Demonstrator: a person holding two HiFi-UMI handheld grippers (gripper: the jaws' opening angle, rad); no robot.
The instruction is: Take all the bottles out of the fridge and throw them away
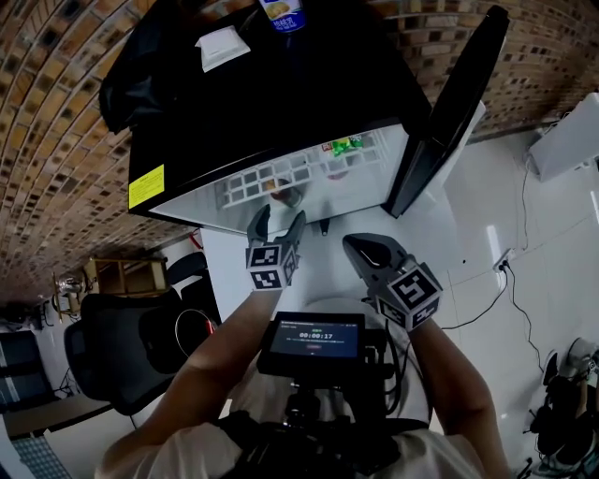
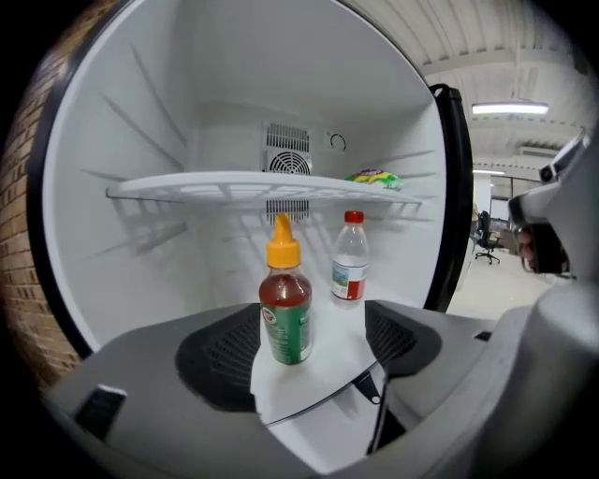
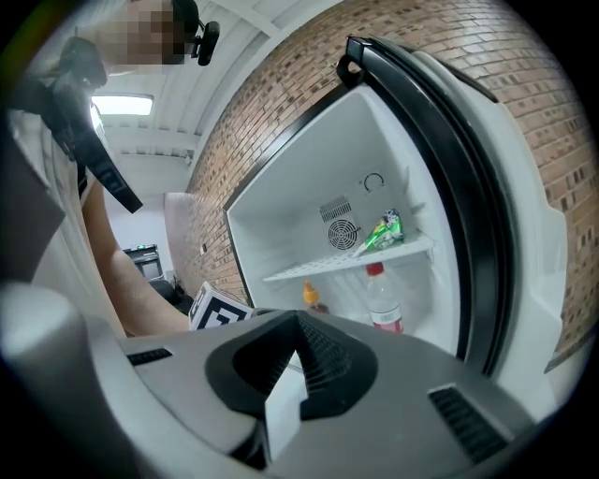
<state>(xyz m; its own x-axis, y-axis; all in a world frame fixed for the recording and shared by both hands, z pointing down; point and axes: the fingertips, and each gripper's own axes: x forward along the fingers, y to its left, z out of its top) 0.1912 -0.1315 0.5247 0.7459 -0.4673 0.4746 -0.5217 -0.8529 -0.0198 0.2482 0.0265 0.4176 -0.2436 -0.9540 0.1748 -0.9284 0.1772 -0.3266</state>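
The black mini fridge point(image 1: 281, 103) stands with its door point(image 1: 449, 112) swung open to the right. On its white floor stands a sauce bottle point(image 2: 285, 313) with an orange cap and a green label, and behind it to the right a clear bottle point(image 2: 349, 267) with a red cap. My left gripper point(image 2: 318, 337) is open at the fridge mouth, and the sauce bottle stands between its jaws with the pads off it. The head view shows the left gripper point(image 1: 279, 217) just in front of the opening. My right gripper point(image 1: 360, 245) hangs shut and empty beside it, outside the fridge.
A green packet point(image 2: 372, 178) lies on the wire shelf point(image 2: 253, 187) above the bottles. On the fridge top are a white paper point(image 1: 222, 47) and a blue-labelled container point(image 1: 281, 14). A black office chair point(image 1: 122, 346) stands at the left, and cables point(image 1: 510, 271) run over the white floor at the right.
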